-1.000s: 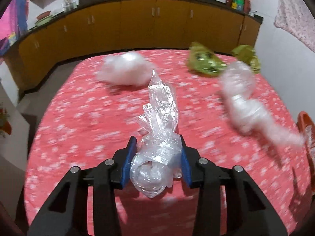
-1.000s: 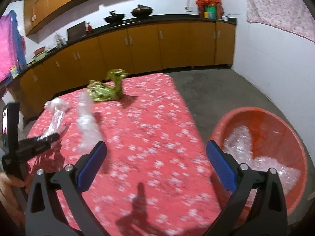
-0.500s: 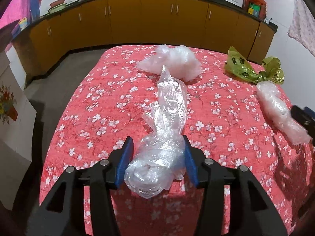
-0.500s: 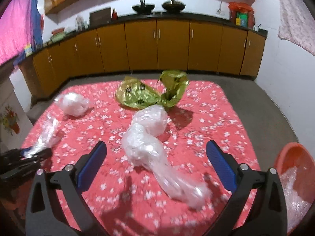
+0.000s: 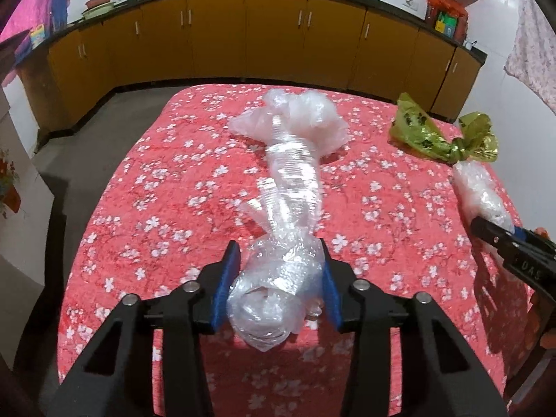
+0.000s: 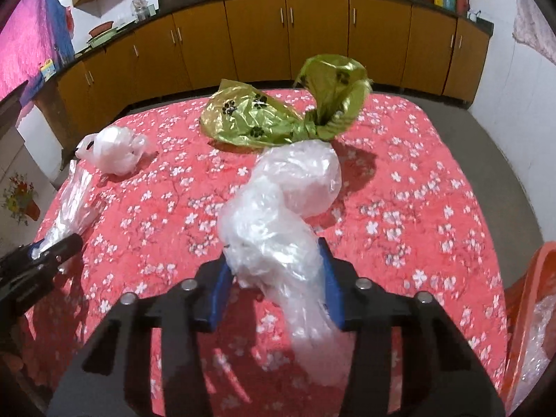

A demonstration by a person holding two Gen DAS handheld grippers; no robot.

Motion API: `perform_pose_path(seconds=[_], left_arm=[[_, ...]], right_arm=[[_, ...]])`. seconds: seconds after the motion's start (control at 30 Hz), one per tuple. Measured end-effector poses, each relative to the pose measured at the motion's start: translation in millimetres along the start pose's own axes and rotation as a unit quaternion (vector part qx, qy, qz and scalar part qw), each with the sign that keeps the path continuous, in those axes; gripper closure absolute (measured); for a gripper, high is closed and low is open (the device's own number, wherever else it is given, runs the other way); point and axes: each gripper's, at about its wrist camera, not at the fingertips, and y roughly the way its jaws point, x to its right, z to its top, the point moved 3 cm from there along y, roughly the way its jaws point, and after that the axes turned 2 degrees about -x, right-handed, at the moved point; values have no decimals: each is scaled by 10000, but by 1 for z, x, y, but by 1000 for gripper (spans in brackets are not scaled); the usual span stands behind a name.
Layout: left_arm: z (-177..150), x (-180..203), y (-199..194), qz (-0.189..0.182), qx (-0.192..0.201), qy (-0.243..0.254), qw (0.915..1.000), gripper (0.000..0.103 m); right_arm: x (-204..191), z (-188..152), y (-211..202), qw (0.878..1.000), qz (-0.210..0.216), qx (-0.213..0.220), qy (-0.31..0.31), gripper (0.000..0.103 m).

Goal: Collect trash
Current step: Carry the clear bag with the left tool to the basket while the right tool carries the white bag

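Reading "DAS" on our right gripper (image 6: 274,279), we find its jaws have just closed around a plastic roll (image 6: 278,219) pointing toward the table's (image 6: 417,208) far edge; our left gripper (image 5: 278,286) clamps a clear wrap (image 5: 288,229) lying likewise.

- The right gripper (image 5: 514,239), seen from the left wrist camera at the right edge just past the green bag (image 5: 441,137), has small pale letters on its black side. They look like "DAS", but they are tiny and not sure.
- No other words or numbers can be read.
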Motion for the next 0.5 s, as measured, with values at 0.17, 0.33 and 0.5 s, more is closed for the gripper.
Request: perform_pose_path(seconds=[0.17,0.33,0.5], left_arm=[[0,12,-13,-190,238,104,9995,64],[-1,30,-31,-356,427,211,9982,64],[0,53,-48,-568,535,335,9964,64]], right_arm=[[10,-11,-25,9998,64,177,79,63],[23,-24,-54,9991,95,332,255,63],[45,-33,-88,9976,67,543,426,63]])
